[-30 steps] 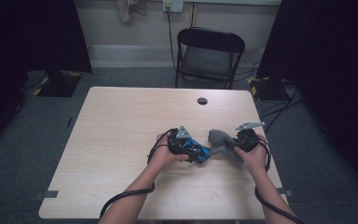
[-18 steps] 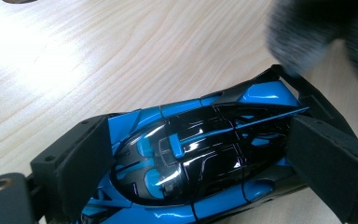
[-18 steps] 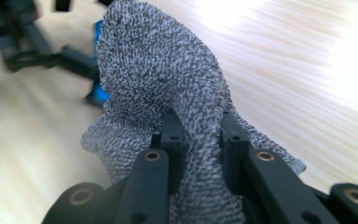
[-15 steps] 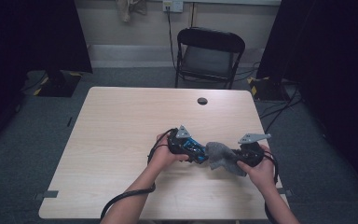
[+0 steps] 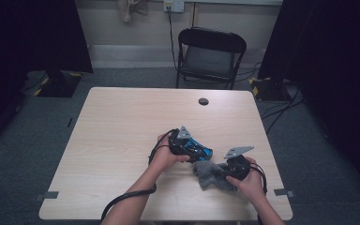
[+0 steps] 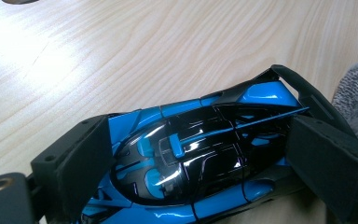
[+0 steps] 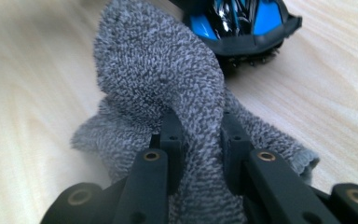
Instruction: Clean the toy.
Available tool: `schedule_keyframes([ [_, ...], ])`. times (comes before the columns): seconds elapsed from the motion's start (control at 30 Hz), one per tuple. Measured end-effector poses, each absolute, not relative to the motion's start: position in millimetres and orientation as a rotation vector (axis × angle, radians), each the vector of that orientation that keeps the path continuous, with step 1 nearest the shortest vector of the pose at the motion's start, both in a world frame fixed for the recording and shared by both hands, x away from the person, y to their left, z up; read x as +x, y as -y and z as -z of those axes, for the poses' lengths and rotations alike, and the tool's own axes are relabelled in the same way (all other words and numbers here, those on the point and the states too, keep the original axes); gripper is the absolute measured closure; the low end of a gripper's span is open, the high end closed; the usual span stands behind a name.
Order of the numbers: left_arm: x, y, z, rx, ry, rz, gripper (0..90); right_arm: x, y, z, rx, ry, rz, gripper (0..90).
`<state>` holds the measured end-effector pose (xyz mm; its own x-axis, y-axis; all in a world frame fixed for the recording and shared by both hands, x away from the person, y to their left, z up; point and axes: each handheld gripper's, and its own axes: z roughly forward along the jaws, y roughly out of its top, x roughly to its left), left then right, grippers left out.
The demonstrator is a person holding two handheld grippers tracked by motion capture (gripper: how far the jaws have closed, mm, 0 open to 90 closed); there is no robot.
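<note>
A glossy blue and black toy car (image 6: 200, 154) lies on the wooden table (image 5: 122, 131). My left gripper (image 6: 200, 163) is shut on the toy car, one pad on each side of its body. In the high view the car (image 5: 199, 150) sits right of the table's middle, in front of my left gripper (image 5: 201, 151). A grey terry cloth (image 7: 168, 79) is pinched between the jaws of my right gripper (image 7: 199, 140), which is shut on it. The cloth (image 5: 206, 172) rests on the table just near of the car's rear, held by my right gripper (image 5: 221, 171).
A small dark round grommet (image 5: 203, 101) sits near the table's far edge. A black folding chair (image 5: 208, 56) stands beyond the table. Cables trail from both grippers toward the near edge. Dark curtains hang at both sides.
My right gripper has drawn the grey cloth away from the car, toward the near right of the table. The left gripper and the car have stayed in place.
</note>
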<state>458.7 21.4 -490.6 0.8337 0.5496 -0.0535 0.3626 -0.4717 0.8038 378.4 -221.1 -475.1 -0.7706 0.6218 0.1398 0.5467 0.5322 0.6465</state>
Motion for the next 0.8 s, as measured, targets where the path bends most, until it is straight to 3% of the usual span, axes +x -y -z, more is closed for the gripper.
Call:
schedule_keyframes([
  [0.8,458.5,-21.8,491.0,2.112,-0.664,-0.267,7.1,411.0,238.3,481.2,1.162,-2.507,-1.023,76.2],
])
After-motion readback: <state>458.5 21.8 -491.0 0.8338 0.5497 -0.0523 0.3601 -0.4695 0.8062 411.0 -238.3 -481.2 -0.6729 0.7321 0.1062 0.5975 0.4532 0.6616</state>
